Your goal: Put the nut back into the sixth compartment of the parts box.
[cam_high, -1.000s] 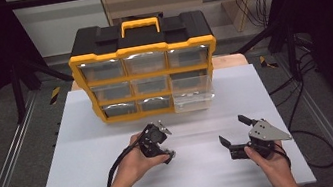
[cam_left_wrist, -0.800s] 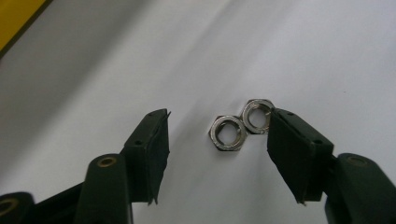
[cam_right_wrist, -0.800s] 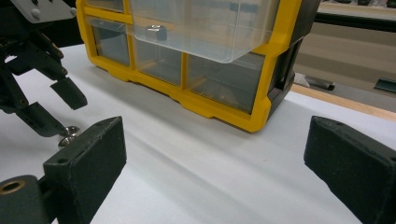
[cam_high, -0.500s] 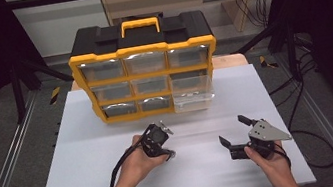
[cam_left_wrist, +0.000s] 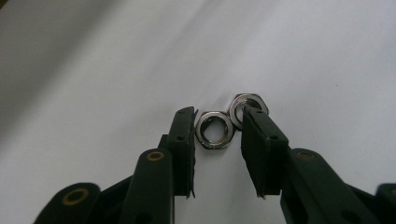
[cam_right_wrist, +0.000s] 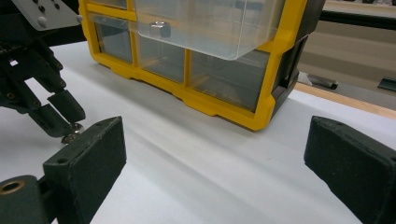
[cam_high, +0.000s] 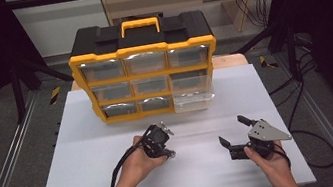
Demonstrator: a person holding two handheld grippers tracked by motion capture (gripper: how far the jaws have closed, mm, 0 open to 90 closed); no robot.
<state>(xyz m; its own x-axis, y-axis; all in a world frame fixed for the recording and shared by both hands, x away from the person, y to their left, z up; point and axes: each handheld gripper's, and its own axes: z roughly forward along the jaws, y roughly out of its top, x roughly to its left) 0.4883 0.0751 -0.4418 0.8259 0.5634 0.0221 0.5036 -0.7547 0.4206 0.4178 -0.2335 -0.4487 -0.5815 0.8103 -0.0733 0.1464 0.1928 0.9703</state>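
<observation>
Near the middle of the white worktop (cam_high: 87, 151), a little toward its front edge, the left gripper (cam_high: 166, 150) points down at two small steel hex nuts lying flat on the board. Seen from the left gripper view, the nearer nut (cam_left_wrist: 214, 129) sits between the two black jaws: the left jaw is touching or almost touching its edge, while a narrow gap shows on the right side, so the jaws, which have just been closing, are drawn in around it but not visibly pressing from both sides. The second nut (cam_left_wrist: 247, 106) lies just beside the first, touching or almost touching it, partly behind the tip of the right jaw. Well apart, toward the front right corner, the right gripper (cam_high: 231, 131) is held low over the board with its jaws spread wide and nothing between them. Along the far edge stands a yellow and black drawer organiser (cam_high: 145, 66), its bottom right clear drawer (cam_high: 195, 100) pulled out, with a small part (cam_right_wrist: 161, 28) inside it.
</observation>
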